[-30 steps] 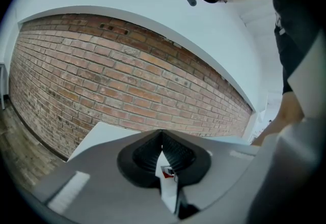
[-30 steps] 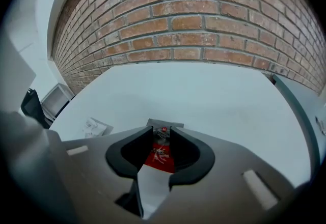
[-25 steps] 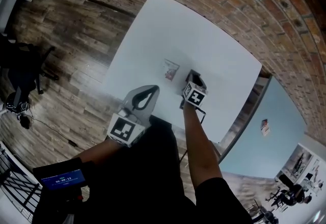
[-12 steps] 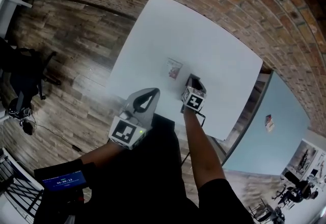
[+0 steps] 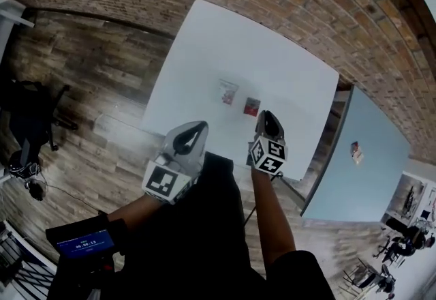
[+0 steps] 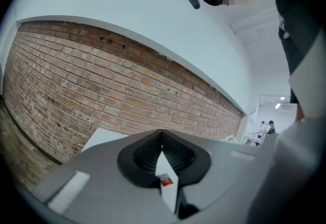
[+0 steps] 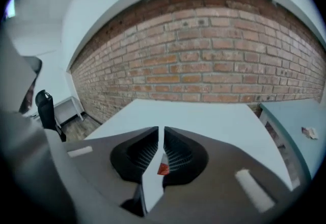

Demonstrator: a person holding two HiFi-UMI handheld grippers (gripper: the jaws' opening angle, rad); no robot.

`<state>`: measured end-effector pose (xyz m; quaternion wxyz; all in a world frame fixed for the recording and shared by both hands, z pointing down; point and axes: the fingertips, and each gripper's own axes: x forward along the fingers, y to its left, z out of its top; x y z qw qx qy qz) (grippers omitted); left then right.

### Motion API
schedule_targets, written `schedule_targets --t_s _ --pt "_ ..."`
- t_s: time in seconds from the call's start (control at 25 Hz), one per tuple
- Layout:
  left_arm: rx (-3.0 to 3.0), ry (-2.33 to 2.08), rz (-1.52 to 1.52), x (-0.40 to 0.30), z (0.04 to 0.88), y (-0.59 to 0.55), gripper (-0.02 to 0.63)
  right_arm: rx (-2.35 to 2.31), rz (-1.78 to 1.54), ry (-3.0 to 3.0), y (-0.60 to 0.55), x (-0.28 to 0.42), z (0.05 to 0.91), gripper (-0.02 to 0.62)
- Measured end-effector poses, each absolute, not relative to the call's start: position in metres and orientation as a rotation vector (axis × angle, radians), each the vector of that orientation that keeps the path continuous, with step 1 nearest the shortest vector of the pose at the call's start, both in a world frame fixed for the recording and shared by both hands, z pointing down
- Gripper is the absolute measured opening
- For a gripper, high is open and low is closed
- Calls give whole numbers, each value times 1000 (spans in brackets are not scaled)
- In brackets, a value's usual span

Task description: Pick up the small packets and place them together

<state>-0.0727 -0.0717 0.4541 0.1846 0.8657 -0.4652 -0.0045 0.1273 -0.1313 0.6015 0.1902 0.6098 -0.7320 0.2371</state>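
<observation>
White table: pale packet beside red packet. Left gripper pressed together, empty. Right gripper jaws just been closing, slit left, nothing between.

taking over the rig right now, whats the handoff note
Left gripper: shut, empty, by the white table's near edge.
Right gripper: empty, jaws have just been closing to a narrow slit, above the same edge.
Red packet and pale packet: side by side mid-table, not touching.
Done: these two look grouped.
Left: probably little; a small item on the teal table may be another packet, can't tell.
</observation>
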Motion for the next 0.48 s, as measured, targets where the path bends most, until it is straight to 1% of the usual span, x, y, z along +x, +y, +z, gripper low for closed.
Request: schedule_targets --t_s 0.04,0.08,0.2,0.36,0.48 --pt "2458 -1291 -11 -72 452 -68 0 1752 609 -2097 -121 129 573 14" --pt "2474 -1266 -16 -71 447 -65 0 1794 543 -2126 -110 131 545 7" --pt "2505 -1212 -24 -68 437 -61 0 1866 412 -2217 -77 128 481 3" --pt "2560 -1213 -16 -67 426 -56 0 1843 451 -2446 -49 102 418 2" --pt "2578 -1268 -54 -58 412 -55 0 1798 385 -2561 -34 89 386 2"
